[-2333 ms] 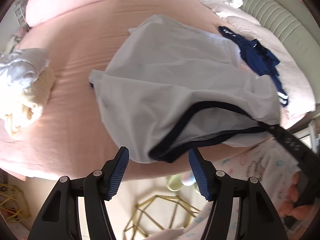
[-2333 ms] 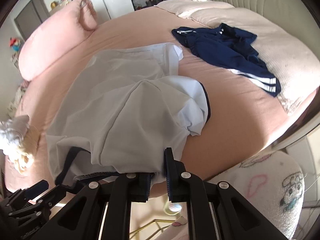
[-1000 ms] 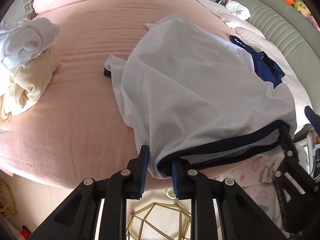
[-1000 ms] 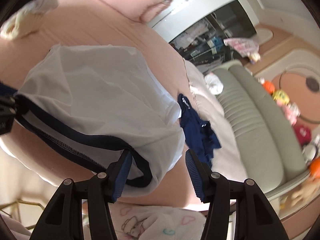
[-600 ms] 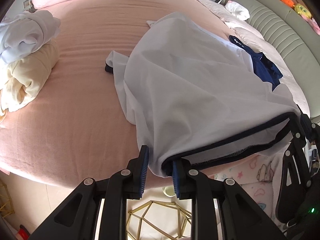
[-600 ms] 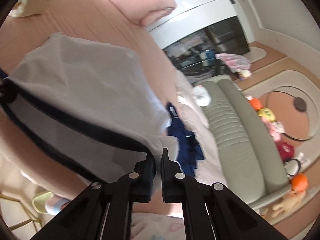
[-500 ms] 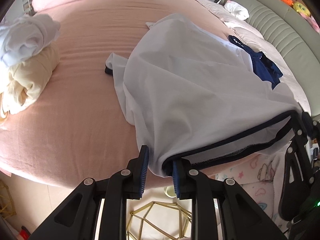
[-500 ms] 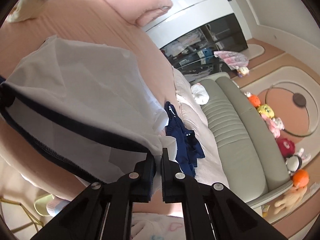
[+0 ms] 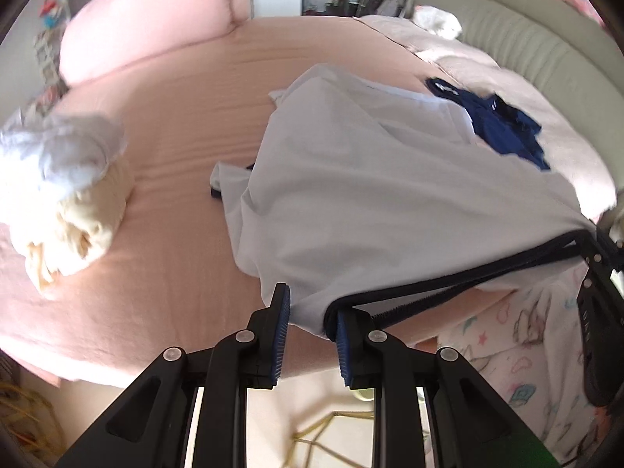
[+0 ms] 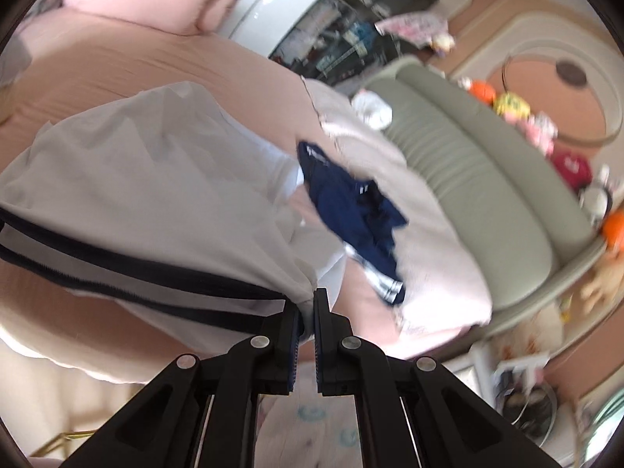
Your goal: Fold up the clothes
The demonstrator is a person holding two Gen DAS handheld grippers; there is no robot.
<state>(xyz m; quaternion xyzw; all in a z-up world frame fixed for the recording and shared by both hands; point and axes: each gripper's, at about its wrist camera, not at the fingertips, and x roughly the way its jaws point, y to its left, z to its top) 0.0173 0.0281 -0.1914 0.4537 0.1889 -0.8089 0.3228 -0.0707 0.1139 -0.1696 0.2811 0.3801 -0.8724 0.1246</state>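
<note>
On pink bed (image 9: 163, 109): navy garment (image 9: 503, 132) behind white shirt (image 9: 370, 202); left hand-held gripper (image 9: 310, 327), right hand-held gripper (image 10: 305, 312) clenched on hem.

The shirt (image 9: 390, 202) lies on the bed (image 9: 187, 124), directly ahead of the left gripper (image 9: 310, 319), its near hem between the jaws. The clothes pile (image 9: 66, 191) lies ahead-left. The dark garment (image 9: 503, 128) lies ahead-right, behind the shirt. The right gripper (image 10: 306, 312) holds the hem's opposite end; the headboard (image 10: 487, 179) stands ahead-right.
</note>
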